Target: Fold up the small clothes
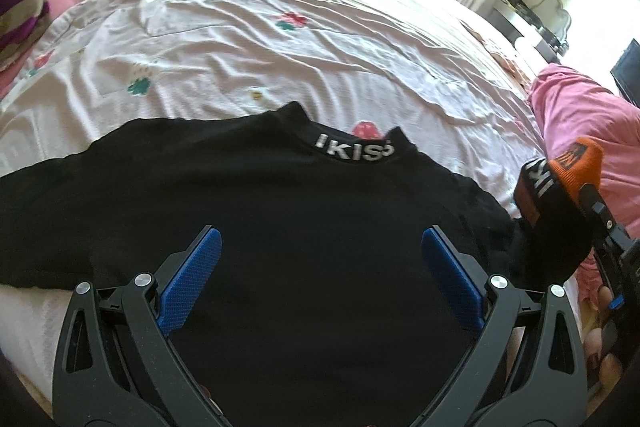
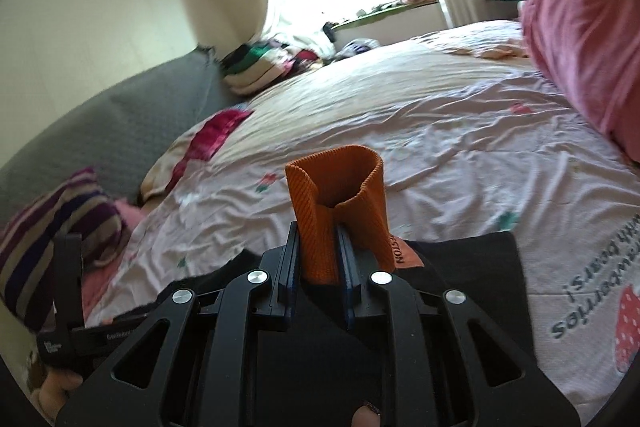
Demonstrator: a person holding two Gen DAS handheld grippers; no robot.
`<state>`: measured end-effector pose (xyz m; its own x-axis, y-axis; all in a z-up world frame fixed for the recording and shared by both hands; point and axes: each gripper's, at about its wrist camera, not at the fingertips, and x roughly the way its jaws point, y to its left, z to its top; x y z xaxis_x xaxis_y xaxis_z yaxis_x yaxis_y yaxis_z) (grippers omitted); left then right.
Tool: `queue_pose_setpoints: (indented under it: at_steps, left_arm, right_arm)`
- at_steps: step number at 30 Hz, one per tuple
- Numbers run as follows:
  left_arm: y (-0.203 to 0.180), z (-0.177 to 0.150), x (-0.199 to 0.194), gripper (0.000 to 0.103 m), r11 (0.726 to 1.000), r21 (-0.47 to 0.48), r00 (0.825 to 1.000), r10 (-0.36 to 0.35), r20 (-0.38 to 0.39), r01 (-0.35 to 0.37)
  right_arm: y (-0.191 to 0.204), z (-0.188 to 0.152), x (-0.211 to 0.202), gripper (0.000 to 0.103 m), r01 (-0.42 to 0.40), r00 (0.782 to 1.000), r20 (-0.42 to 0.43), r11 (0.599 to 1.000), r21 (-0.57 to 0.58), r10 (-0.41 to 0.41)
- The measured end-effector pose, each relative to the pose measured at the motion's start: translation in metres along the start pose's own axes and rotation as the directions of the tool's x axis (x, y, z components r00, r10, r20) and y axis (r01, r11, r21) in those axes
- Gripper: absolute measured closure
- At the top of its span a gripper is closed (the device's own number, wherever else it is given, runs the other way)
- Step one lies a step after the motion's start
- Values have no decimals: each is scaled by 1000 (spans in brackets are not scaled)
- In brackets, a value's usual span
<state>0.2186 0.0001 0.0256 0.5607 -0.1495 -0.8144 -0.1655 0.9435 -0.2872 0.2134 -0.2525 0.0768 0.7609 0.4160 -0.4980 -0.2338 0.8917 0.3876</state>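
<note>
Black top with an orange ribbed cuff and white lettering on its collar, lying spread on the bed sheet directly beneath and ahead of the left gripper, whose blue pads stand wide apart above the fabric, grasping nothing. Right gripper clenched on the cuff, which rises upright between its near-closed jaws, black sleeve cloth trailing below it; in the left wrist view this gripper sits to the right of the top. Sheet pale, wrinkled, printed with flowers and strawberries. Pink bedding lies beyond the right gripper; a striped pillow to its left
</note>
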Motion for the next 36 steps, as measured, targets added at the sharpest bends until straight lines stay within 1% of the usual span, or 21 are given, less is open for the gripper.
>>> queue_pose_setpoints:
  at_steps: [4,5,8,9,10,11,13,15,18,19,20,21,22,23,25,27,29,31,34,35,36]
  left_arm:
    - [15,2,1,9,999,-37,1000,-2,0,2]
    - [18,3,2,9,999,-47,1000,-5,-1,5]
    - [24,2,6,9,998,-62,1000,-9,-12,9]
    - [24,1,8,9,998,-66,1000,-15,-17,13]
    - [25,0,11,9,997,-72,999,-31,-25,29]
    - [24,-2,14,9,996,-79,998,-48,-33,45]
    - [21,-5,20,9,994,-80,996,-80,-48,76]
    - [17,-10,25,9,992,-76,993,-104,-61,99]
    - [6,-17,36,9,981,-85,979,-184,-89,177]
    - [1,-20,42,10,972,-93,969,-224,-101,215]
    - [-2,-21,46,14,968,-99,964,-241,-111,231]
    - [-6,-23,51,21,963,-106,958,-260,-124,248]
    - [-12,-24,57,24,955,-118,948,-287,-141,271]
    - [-18,-25,63,29,944,-137,934,-319,-159,299]
    - [-27,-27,73,30,931,-163,916,-355,-185,328]
    - [-39,-27,82,30,923,-174,905,-375,-202,344]
    - [-47,-29,90,30,929,-176,908,-359,-218,325]
    - [-55,-31,97,30,930,-182,906,-356,-227,320]
    - [-67,-31,102,31,946,-152,925,-313,-214,285]
    - [-70,-31,103,41,950,-140,929,-303,-211,278]
    - [-72,-30,104,52,954,-132,933,-292,-210,269]
  right_arm:
    - [9,-8,13,84,-31,999,-42,999,-19,30]
    - [10,-11,16,81,-49,997,-55,999,-19,48]
    - [16,-16,16,78,-87,994,-66,996,-33,85]
    - [17,-17,15,70,-101,993,-67,994,-33,99]
    - [17,-17,13,66,-115,992,-62,993,-28,113]
    - [15,-17,10,64,-128,990,-56,992,-17,127]
    - [8,-17,7,64,-122,991,-50,993,0,121]
    - [-1,-17,5,64,-88,995,-48,996,3,88]
    - [-20,-21,4,61,-12,998,-56,1000,25,13]
    - [-26,-22,4,61,22,998,-62,999,32,-20]
    - [-32,-23,5,59,42,997,-68,998,36,-40]
    - [-36,-23,7,58,64,995,-75,997,38,-61]
    - [-39,-23,7,58,88,993,-81,995,39,-85]
    - [-43,-23,7,58,101,992,-83,994,40,-98]
    - [-48,-23,6,58,107,991,-85,993,50,-103]
    - [-52,-23,5,55,118,989,-92,991,56,-112]
    - [-56,-22,2,55,128,989,-86,990,56,-123]
    - [-61,-20,-2,55,130,989,-79,989,65,-125]
    - [-69,-17,-7,55,149,987,-76,986,73,-143]
    - [-73,-15,-10,55,157,986,-72,984,80,-151]
    - [-77,-12,-13,55,166,985,-68,982,89,-160]
